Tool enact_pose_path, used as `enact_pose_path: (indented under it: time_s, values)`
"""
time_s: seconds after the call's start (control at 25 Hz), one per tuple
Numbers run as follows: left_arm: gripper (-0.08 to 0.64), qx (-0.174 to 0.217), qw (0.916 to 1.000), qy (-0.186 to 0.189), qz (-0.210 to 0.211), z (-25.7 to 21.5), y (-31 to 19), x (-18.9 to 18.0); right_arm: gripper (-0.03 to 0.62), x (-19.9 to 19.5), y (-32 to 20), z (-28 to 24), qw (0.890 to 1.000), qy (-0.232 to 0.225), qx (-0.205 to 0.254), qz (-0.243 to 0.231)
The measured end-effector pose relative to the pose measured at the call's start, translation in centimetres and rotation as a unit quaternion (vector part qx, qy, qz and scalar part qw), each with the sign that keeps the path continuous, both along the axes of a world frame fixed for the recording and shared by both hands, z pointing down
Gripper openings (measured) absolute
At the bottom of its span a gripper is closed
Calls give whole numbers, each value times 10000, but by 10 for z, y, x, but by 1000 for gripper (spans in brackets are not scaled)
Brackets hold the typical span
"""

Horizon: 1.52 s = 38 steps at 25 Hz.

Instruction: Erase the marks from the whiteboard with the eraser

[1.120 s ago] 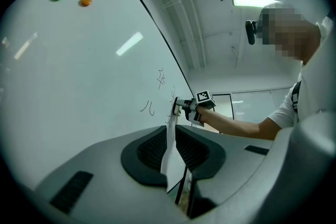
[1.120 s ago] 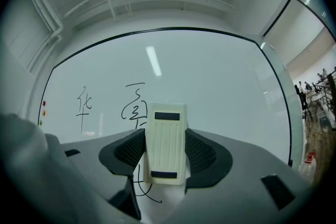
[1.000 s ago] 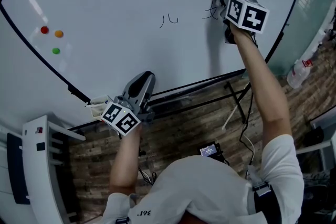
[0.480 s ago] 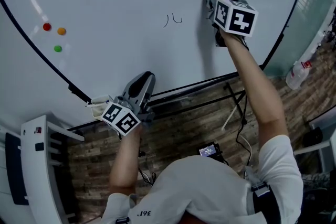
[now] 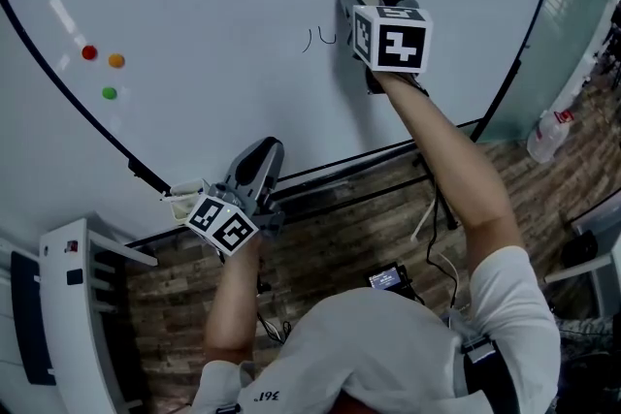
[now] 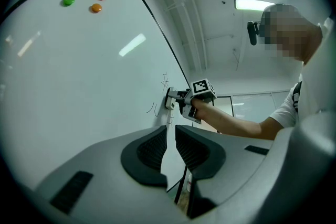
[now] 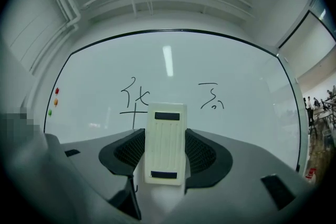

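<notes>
Right arm reaches up and forward, nearly straight, to the large white whiteboard. Right gripper has its fingers pinching a cream rectangular eraser by its long sides. The eraser sits flat against the board, between the black handwritten marks, and its lower end covers part of one stroke. Its wiping face cannot be seen.

Left arm is bent and held low by the board's bottom edge. Left gripper points along the board, its fingers a narrow gap apart with nothing between them.

Red, orange and green round magnets sit far left on the board. In the head view the marker cube hides most of the eraser.
</notes>
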<state>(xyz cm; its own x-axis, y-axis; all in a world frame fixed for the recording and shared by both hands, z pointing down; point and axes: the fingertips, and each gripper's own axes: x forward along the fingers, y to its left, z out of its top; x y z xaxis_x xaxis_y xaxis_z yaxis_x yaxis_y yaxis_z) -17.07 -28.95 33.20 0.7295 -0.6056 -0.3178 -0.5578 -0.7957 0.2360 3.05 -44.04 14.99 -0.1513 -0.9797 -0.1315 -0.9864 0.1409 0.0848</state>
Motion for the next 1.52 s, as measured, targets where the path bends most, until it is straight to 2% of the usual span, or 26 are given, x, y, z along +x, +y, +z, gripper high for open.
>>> enact_pose_path:
  time_s: [0.2,0.76,1.16,1.4,1.52]
  values:
    - [57,-12,10000,44,-39,1,3,-7,258,-28,2,2,9999,160,-55,-29]
    - [57,-38,10000,60,-54,4,13,-16,258,-61,4,7,9994,267,-238,23]
    - [57,-87,9998,91,-126,8,19,-17,258,-100,11,10,9980,428,-321,-327]
    - [57,-117,9997,124,-195,8,24,-19,258,-134,15,15,9948,581,-431,-718]
    - [57,-132,9995,135,-266,10,27,-23,258,-139,15,13,9942,741,-368,-685]
